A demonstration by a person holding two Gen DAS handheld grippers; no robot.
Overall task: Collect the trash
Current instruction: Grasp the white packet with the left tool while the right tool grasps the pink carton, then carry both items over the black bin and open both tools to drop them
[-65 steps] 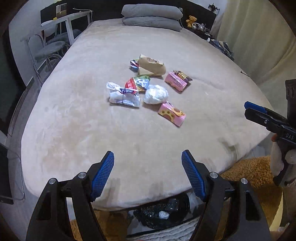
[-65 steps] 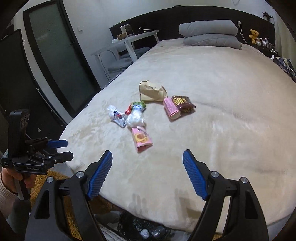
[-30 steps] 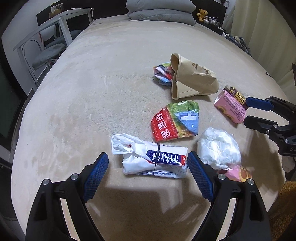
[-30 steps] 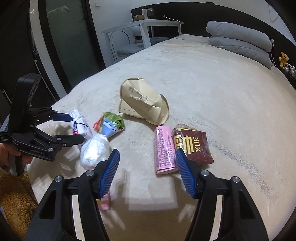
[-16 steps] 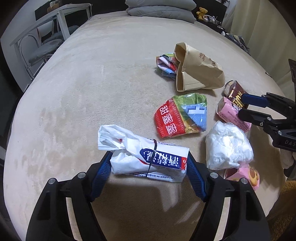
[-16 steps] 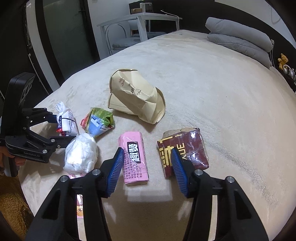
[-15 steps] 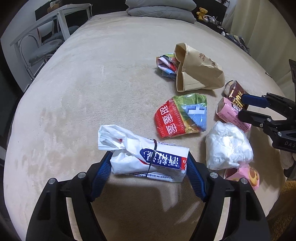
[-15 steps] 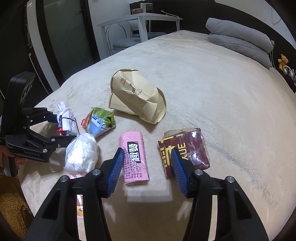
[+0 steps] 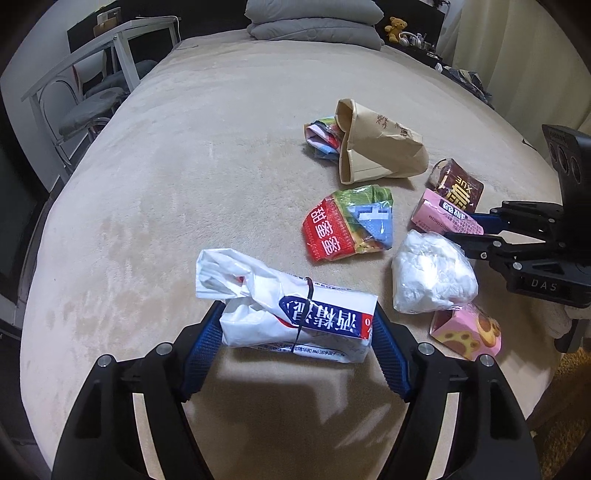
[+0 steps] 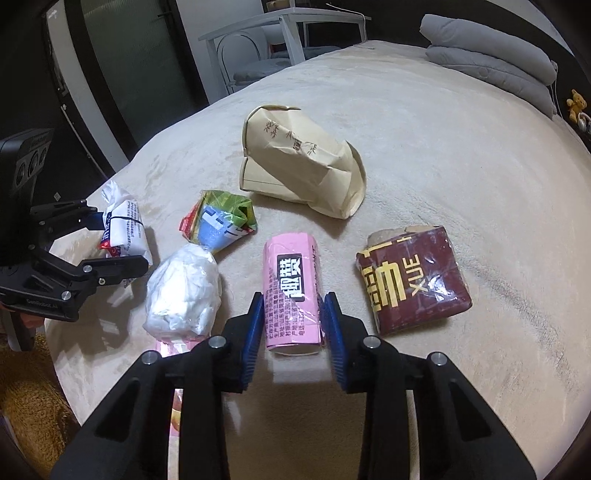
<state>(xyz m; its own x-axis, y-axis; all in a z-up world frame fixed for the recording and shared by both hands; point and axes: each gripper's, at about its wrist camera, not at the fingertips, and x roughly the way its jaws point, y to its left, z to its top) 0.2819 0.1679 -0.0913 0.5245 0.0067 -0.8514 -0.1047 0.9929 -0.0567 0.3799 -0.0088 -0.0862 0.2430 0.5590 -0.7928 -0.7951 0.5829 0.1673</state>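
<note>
Trash lies on a beige bed (image 9: 184, 166). My left gripper (image 9: 295, 332) has closed its blue pads on both ends of a white tied bag with blue lettering (image 9: 295, 317), also in the right wrist view (image 10: 123, 227). My right gripper (image 10: 293, 325) has closed its pads on the sides of a pink carton (image 10: 291, 288), also seen from the left (image 9: 447, 216). Beside them lie a white crumpled wad (image 10: 184, 291), a red-green wrapper (image 9: 347, 225), a tan paper bag (image 10: 299, 162), a maroon packet (image 10: 410, 277) and a pink paw-print box (image 9: 465, 332).
A colourful wrapper (image 9: 321, 138) lies behind the tan bag. Grey pillows (image 9: 314, 18) sit at the bed's head. A white table and chair (image 9: 92, 74) stand to the left of the bed. A tan rug (image 10: 26, 406) lies by the near edge.
Both grippers have moved forward and closed in: the left around the white tied bag, the right around the pink carton.
</note>
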